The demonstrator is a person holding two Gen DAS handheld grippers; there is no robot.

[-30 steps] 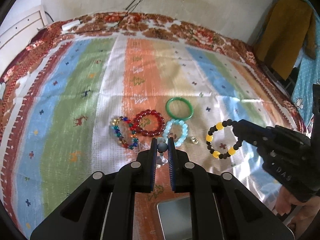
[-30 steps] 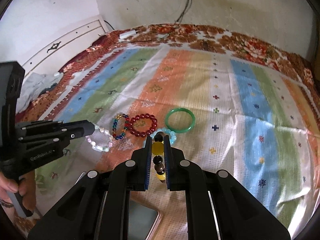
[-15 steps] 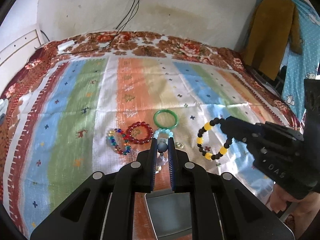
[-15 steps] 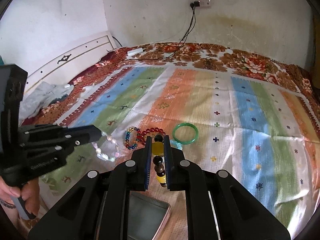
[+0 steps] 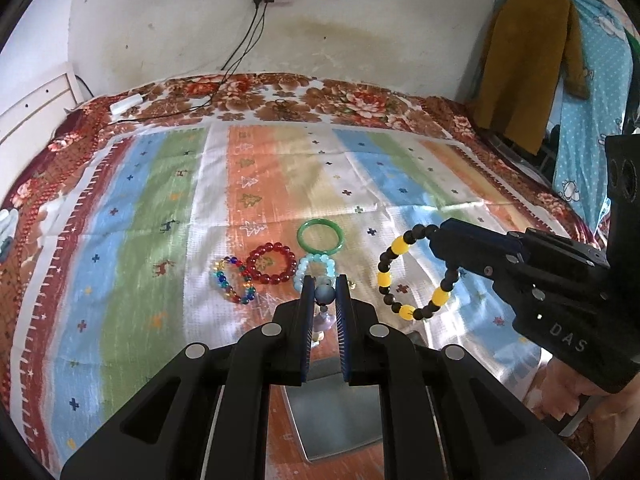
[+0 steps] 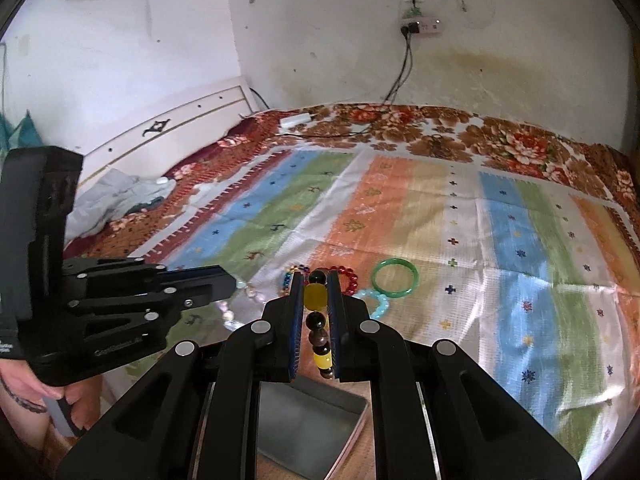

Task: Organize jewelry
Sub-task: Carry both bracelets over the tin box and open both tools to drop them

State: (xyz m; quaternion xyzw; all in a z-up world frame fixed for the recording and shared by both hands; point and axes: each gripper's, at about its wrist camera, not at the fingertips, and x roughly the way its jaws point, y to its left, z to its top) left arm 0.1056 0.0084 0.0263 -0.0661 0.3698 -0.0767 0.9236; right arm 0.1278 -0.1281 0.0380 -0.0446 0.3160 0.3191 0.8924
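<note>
My left hand-held gripper [image 5: 324, 294] is clenching a pale beaded bracelet [image 5: 323, 295], mostly hidden between its fingers, while my right hand-held gripper [image 6: 316, 294] is gripping the black-and-yellow bracelet [image 6: 316, 295], hanging downward.

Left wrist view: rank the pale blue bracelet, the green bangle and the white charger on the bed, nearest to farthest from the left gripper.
From the left gripper:
1. Pale blue bracelet, lying just beyond the fingertips.
2. Green bangle, next behind it, slightly farther up the cloth.
3. White charger, far off at the bed's back left, near the wall.
</note>
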